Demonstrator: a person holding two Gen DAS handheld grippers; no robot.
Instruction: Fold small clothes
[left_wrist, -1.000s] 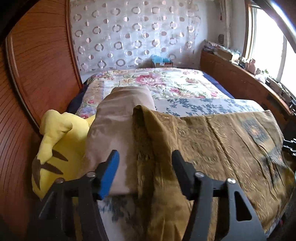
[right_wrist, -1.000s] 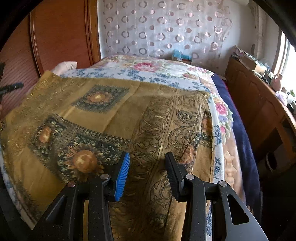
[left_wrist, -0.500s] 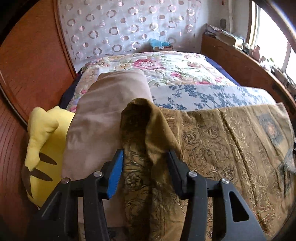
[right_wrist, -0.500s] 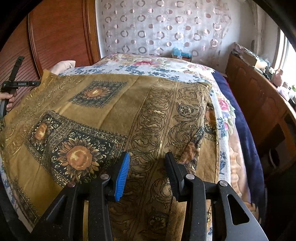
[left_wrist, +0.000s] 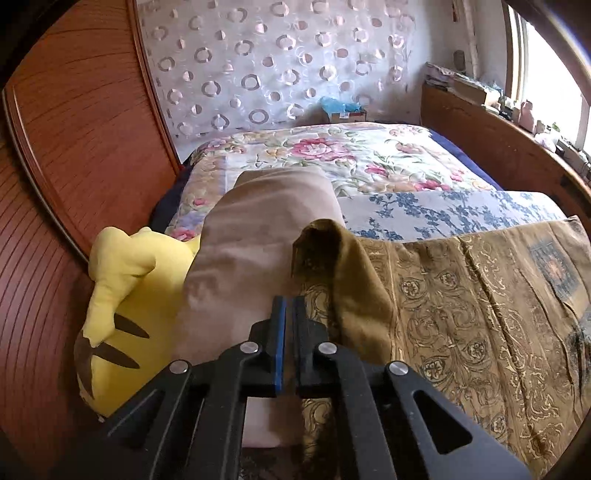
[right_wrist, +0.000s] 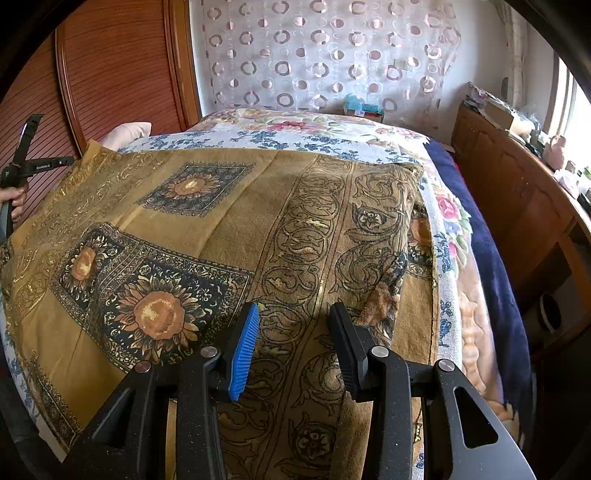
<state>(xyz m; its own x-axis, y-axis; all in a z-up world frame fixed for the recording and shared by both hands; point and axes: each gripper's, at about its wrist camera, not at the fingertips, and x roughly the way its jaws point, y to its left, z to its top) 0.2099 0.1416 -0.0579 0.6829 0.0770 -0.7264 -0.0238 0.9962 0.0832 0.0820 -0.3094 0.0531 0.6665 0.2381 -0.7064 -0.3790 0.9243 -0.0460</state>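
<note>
Currently listed: 1 pc ochre-gold woven cloth w/ scrollwork border & dark sunflower medallions (right_wrist: 229, 229), spread flat over a floral-print bedspread (right_wrist: 448, 236); lies directly under & ahead of the right gripper (right_wrist: 291, 347), whose jaws stand wide apart above the scroll border, holding nothing. Left gripper (left_wrist: 289, 332): jaws pinched together on a raised edge of the same cloth (left_wrist: 332, 266), which peaks up just ahead of the tips, beside a beige pillow (left_wrist: 258, 236) to the left of it; yellow plush toy w/ brown stripes (left_wrist: 122, 295) further left. Handling (judged): soft, limp, light, thin weave; drapes & creases readily, no stiffness, not fragile; likely slides a little on the bedspread, so a one-sided pull could drag the whole pc. Best hold: hems/corners, pinch grip; right side should prob. take the near edge or the far-right corner (right_wrist: 413, 170) to match the left's hold. Orientation: long axis appears to run across the right gripper's view, left to right; scroll border band runs away from the tips toward the far edge.
</note>
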